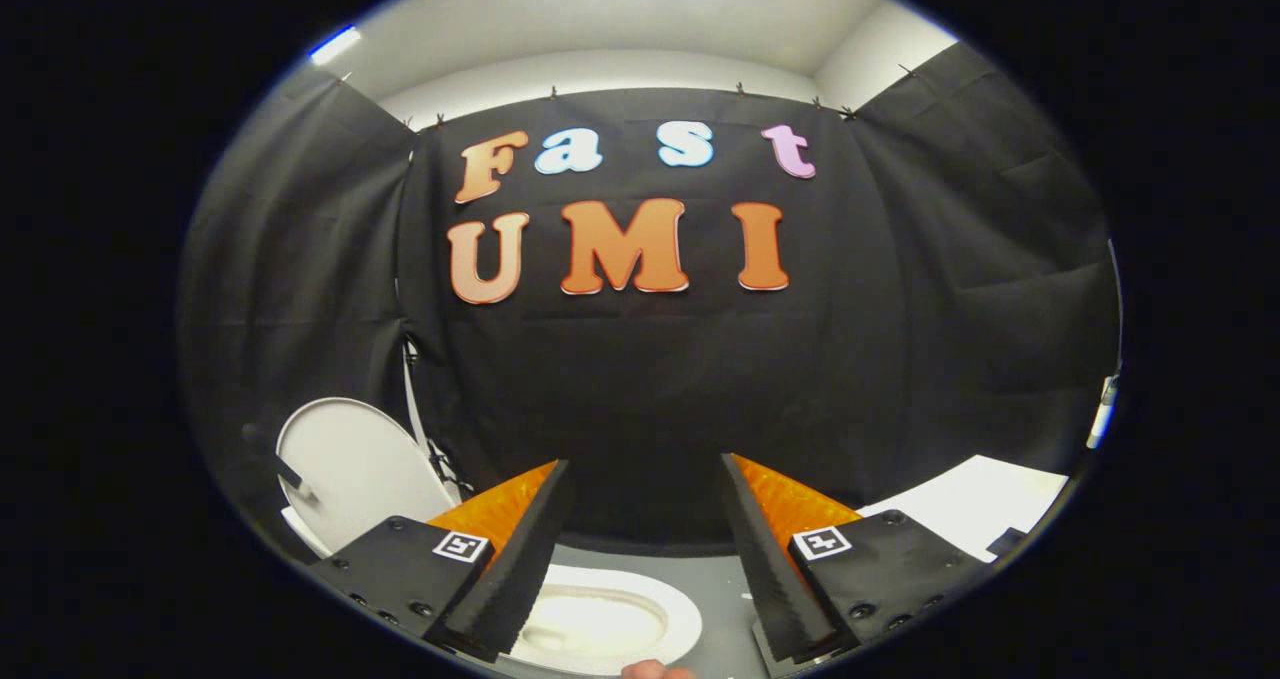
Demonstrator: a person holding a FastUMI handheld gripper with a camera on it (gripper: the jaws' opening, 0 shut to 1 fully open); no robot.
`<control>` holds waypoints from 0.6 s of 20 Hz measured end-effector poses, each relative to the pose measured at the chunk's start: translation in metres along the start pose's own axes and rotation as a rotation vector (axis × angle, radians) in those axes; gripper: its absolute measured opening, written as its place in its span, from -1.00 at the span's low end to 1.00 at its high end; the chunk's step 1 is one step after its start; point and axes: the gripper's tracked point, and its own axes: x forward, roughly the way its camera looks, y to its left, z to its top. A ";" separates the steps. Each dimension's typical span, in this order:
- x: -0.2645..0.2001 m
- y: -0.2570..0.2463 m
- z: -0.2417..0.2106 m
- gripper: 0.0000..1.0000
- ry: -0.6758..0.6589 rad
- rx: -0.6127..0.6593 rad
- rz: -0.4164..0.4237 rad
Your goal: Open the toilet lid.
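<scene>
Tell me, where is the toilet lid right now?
In the gripper view, the white oval toilet lid stands raised against the black cloth wall, beyond and left of the open fingers, behind the white toilet bowl.

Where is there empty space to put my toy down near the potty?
The grey floor between the toilet bowl and the white surface looks bare. That white surface looks bare too. It is crowded where the raised lid leans by a cable at the black cloth. The open claw hangs over the bowl, holding nothing.
</scene>
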 end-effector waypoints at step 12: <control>-0.045 -0.127 -0.051 0.90 0.047 -0.009 -0.173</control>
